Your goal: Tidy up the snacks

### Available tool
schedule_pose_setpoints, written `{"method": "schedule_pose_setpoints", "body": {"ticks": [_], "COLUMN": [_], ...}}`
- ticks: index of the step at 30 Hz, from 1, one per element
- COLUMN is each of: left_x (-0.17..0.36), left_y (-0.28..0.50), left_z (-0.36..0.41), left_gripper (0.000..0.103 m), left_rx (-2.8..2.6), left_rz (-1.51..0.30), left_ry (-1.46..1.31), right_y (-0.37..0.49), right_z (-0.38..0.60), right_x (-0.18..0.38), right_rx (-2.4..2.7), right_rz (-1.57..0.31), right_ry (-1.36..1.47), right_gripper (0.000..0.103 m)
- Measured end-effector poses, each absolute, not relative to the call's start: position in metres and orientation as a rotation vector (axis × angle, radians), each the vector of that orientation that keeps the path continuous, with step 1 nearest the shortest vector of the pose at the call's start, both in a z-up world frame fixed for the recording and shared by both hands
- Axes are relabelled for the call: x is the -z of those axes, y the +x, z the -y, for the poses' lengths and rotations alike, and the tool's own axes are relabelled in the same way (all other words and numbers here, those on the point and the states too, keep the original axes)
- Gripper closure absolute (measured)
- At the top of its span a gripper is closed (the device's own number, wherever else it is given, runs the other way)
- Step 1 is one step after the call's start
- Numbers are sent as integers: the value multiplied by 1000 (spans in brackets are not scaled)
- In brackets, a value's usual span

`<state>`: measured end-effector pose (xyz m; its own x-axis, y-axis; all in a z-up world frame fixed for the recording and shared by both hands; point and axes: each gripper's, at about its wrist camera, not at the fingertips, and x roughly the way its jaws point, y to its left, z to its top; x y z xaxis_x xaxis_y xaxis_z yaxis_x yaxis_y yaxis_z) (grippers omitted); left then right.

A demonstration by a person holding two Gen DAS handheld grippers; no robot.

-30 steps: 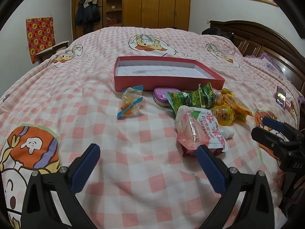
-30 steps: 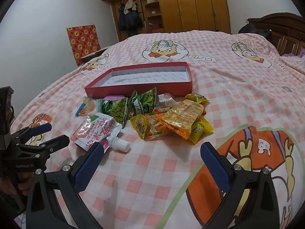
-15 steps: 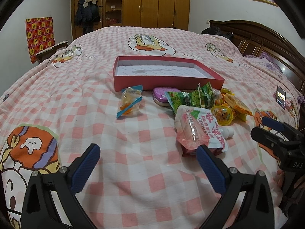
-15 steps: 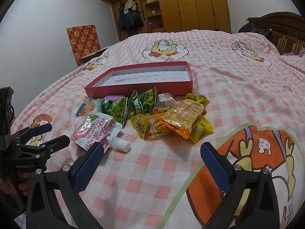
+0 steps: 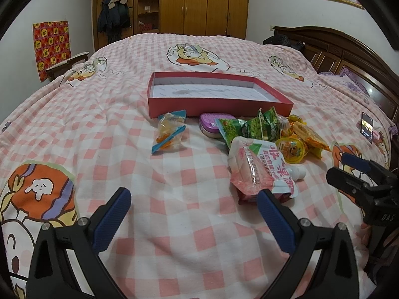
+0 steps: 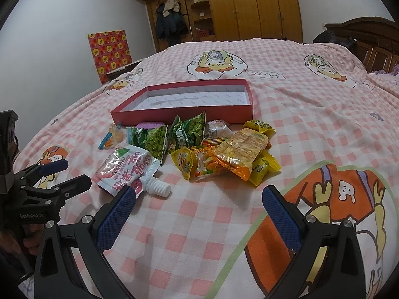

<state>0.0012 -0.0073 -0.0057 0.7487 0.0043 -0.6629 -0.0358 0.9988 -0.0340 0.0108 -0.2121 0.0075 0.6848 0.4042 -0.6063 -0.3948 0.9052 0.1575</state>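
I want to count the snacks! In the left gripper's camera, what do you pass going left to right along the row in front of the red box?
Clear candy bag with blue edges → purple tin → green pea packets → yellow jelly cup → orange snack packet.

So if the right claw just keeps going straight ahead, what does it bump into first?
Probably the heap of yellow and orange snack packets lying ahead of the open right claw; depth is hard to judge.

Soft, even indoor light, faint shadows — sharp centre, strong fisheye bending and dark vignetted corners.
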Motion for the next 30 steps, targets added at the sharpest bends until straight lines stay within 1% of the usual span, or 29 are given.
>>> {"method": "schedule_pose_setpoints", "body": {"ticks": [6,11,19,21,23,25,29,30], "left_x": [3,-14,-10,-5,-1,3,14,17], "left_y": [1,-2,24,36,48,56,63,63], "left_z": [9,17,68,75,79,80,76,74], "left_gripper": [0,0,0,0,0,0,0,3], "left_rx": [-5,61,137,118,94,72,53,71], "left_rz": [-717,-678,-792,-829,-854,-872,-908,-915], "left_ry": [-47,-37,64,72,72,48,17,-2], "right_y": [12,12,29,39,52,66,85,88], "right_z": [214,226,259,265,263,257,238,233], "right_x": [-9,-12,-18,-24,-26,-23,-12,-10], "right_rx": [-448,-435,-435,-402,-368,-354,-340,-333], "right_rz": [-689,-673,-697,-697,-713,-747,-803,-803], "right_ry": [23,83,261,251,213,183,107,86], "right_gripper": [0,0,0,0,3,9,16,20]}}
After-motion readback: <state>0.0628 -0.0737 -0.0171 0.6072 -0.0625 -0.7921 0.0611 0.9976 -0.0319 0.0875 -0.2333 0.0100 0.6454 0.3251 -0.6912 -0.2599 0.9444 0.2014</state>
